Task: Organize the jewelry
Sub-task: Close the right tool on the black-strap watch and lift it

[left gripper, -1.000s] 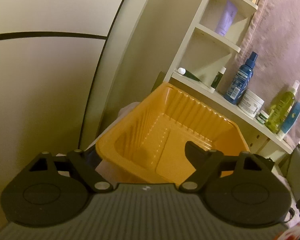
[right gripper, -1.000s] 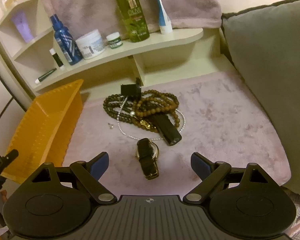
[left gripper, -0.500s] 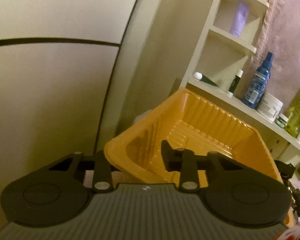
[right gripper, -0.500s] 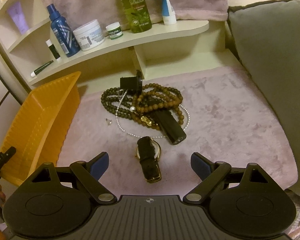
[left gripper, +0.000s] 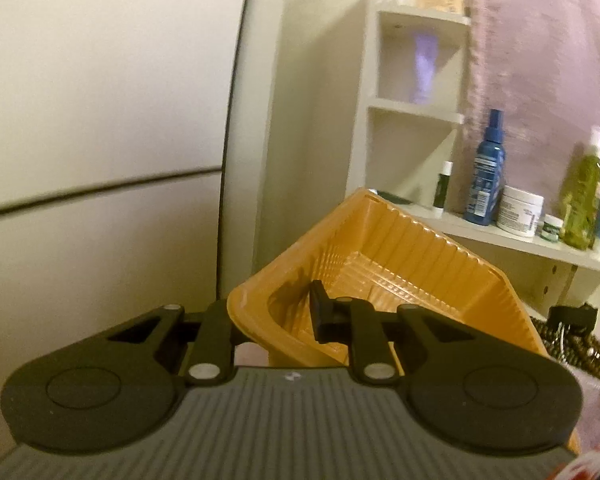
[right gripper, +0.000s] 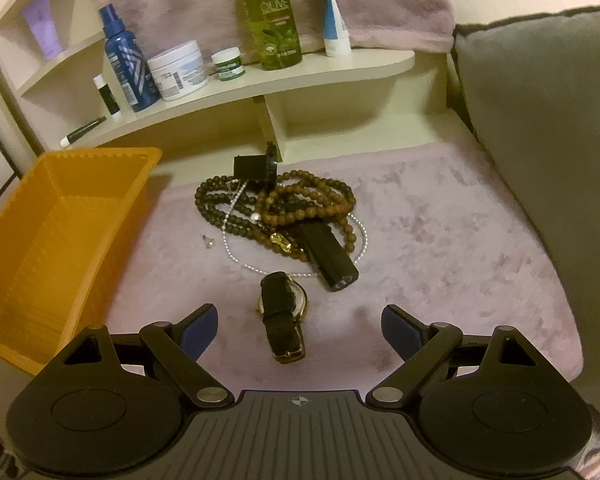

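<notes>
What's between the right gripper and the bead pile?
The watch, lying on the pink mat just ahead of the open right gripper, short of the beads. The right wrist view shows it.

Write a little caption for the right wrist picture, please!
The open right gripper hovers over a black-strapped watch, with tangled bead necklaces behind it and an orange tray beside them.

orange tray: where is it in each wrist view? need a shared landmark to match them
Left wrist: orange tray fills lower centre, tilted, its near corner clamped in the left claw.
Right wrist: the tray sits at the left edge on the pink cover, left of the bead necklaces; the right claw is open above the watch.
Shared landmark: the blue spray bottle on the shelf behind the tray.
</notes>
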`<act>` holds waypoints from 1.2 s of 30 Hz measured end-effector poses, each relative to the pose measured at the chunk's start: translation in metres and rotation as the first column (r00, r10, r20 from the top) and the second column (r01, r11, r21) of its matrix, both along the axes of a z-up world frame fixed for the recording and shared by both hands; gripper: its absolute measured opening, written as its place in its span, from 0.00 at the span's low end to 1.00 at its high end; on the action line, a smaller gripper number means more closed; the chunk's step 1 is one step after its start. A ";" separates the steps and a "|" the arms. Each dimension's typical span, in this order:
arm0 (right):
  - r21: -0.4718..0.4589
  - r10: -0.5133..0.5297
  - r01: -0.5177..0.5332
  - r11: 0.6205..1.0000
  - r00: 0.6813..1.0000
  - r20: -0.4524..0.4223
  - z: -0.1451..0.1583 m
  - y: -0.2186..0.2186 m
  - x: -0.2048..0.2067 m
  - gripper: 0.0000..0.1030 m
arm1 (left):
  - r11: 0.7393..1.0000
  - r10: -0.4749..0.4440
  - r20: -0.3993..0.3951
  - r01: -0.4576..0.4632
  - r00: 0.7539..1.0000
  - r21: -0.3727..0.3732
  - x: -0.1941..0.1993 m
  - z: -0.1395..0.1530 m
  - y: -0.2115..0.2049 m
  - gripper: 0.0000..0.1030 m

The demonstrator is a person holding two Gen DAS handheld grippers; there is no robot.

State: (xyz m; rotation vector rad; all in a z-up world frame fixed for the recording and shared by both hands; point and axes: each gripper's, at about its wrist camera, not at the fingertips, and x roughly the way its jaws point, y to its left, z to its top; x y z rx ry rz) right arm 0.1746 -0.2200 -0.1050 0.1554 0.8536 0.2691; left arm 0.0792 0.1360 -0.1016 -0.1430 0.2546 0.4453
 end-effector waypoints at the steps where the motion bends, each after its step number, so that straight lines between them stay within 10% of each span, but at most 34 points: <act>1: -0.008 0.008 -0.008 1.000 1.000 0.007 0.000 0.001 -0.001 0.76 | 1.000 -0.004 0.003 0.004 1.000 0.020 -0.001 0.002 -0.003 0.17; 18: -0.118 0.136 -0.131 0.984 0.990 0.037 -0.009 0.016 -0.005 0.17 | 0.989 -0.017 -0.035 0.022 0.999 0.147 0.005 0.015 -0.027 0.16; 36: -0.006 0.187 -0.188 0.982 0.974 0.127 0.027 0.029 -0.003 0.15 | 0.989 -0.020 -0.063 0.029 0.998 0.147 0.009 0.017 -0.026 0.16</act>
